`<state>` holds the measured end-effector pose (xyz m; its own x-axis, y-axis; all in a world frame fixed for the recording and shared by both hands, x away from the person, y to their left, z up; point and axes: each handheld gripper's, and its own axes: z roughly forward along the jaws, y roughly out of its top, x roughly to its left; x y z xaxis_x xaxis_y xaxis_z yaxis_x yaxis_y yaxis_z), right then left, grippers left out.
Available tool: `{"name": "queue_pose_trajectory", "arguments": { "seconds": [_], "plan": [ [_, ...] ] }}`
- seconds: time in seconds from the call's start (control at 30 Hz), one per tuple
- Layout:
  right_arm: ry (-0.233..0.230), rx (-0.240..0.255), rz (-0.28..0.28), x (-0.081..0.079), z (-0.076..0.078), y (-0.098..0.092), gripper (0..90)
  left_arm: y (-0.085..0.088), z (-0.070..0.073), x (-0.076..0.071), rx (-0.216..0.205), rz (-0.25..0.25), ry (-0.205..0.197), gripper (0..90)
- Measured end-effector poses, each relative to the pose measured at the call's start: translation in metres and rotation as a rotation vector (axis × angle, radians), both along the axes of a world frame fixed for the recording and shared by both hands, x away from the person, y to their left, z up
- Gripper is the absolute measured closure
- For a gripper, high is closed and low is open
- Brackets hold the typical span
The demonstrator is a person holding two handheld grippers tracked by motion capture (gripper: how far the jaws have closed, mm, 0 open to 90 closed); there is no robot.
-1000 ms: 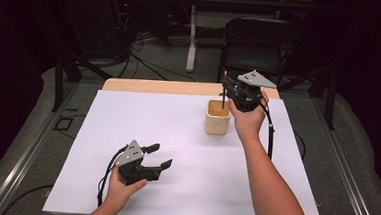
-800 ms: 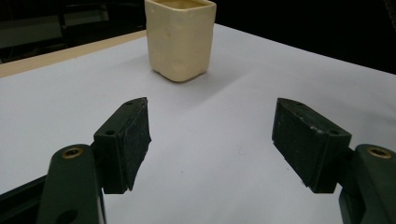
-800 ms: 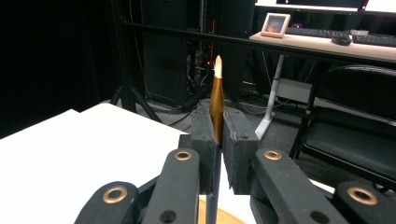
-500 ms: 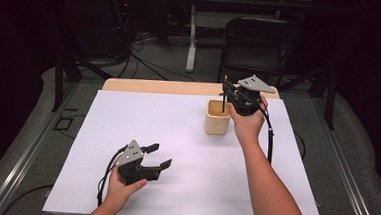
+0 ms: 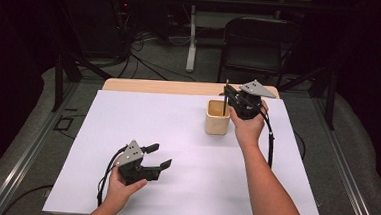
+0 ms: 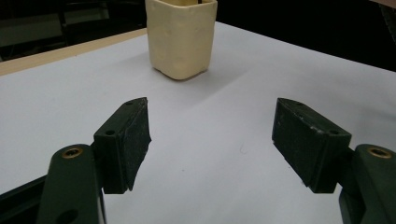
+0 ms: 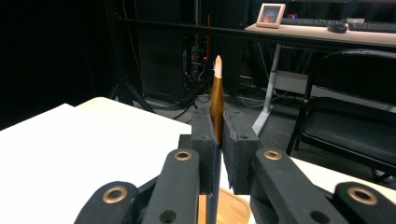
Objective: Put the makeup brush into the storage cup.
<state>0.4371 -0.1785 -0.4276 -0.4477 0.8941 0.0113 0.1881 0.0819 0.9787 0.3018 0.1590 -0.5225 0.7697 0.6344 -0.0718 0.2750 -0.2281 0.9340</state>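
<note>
**Pen held upright over the cup**

Here the table (image 5: 183, 187) carries a white sheet and a cream cup (image 5: 218, 118), with a black chair (image 5: 260, 46) behind it. The right gripper (image 5: 228, 96) is clamped on a thin pen (image 7: 216, 100) directly above the cup. The pen's long axis is vertical, pale tip up, lower end in the cup mouth. The left gripper (image 5: 158, 155) rests wide and empty, well apart.

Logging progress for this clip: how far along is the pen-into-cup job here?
Done: the right gripper has its fingers shut on the pen, which stands upright with its tip up. In hand: in the high view the pen's lower end hangs at the mouth of the cup. Left: lowering it in and letting go. The left gripper sits open on the table, holding nothing.
</note>
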Motion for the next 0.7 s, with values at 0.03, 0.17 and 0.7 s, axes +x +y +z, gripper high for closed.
{"name": "queue_pose_trajectory", "arguments": {
  "seconds": [0.03,0.17,0.7],
  "plan": [
    [0.004,-0.002,0.0,0.0,-0.001,-0.001,83.7,0.0,0.0,0.0,0.002,-0.001,-0.001,28.0],
    [0.01,0.002,-0.004,0.0,-0.006,-0.001,83.7,0.0,0.0,0.0,0.001,0.001,0.0,28.0],
    [0.038,-0.009,-0.003,-0.001,-0.026,-0.001,83.7,0.001,0.0,0.001,-0.002,-0.005,0.002,28.0]
  ]
}}
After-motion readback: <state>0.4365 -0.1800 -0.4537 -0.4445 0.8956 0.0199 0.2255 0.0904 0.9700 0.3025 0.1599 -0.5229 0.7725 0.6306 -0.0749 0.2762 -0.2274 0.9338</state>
